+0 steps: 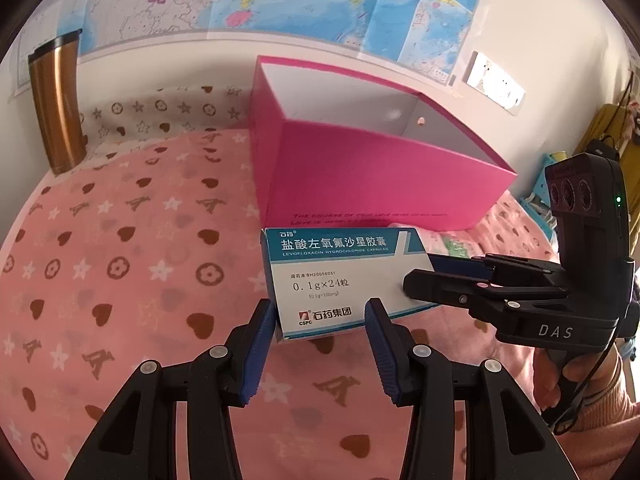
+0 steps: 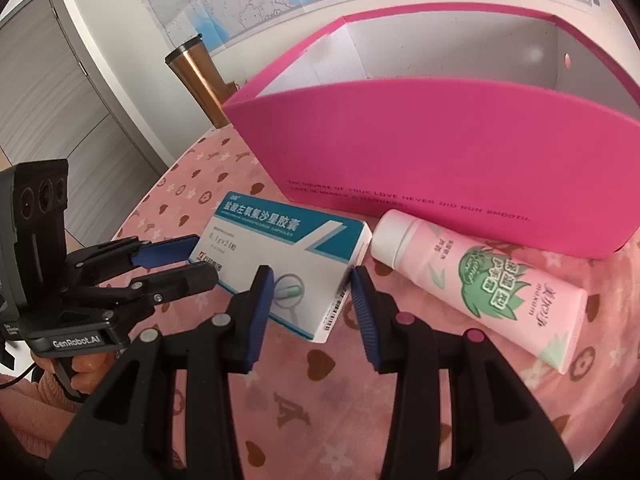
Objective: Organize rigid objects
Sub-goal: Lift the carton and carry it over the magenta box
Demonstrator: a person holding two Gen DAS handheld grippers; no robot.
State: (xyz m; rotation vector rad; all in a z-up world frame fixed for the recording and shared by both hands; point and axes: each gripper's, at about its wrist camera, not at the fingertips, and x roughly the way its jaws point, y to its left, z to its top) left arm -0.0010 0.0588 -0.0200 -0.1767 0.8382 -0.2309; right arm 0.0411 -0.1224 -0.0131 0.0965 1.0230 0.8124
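A white and teal medicine box (image 1: 320,264) (image 2: 280,240) lies on the pink patterned cloth in front of an open magenta box (image 1: 360,176) (image 2: 440,152). My left gripper (image 1: 320,308) (image 2: 206,258) straddles its near left corner. Its left pad touches the short end and its right fingertip lies over the top face. My right gripper (image 2: 308,274) (image 1: 418,272) straddles the near right corner the same way, right pad at the barcode end. Both pairs of jaws stand partly apart, not pressing opposite sides. A pink tube (image 2: 480,276) lies right of the medicine box.
A copper tumbler (image 1: 56,104) (image 2: 200,76) stands at the back left by the wall. The magenta box is empty inside as far as I see. A map hangs on the wall behind. A hand (image 1: 580,380) holds the right gripper's handle.
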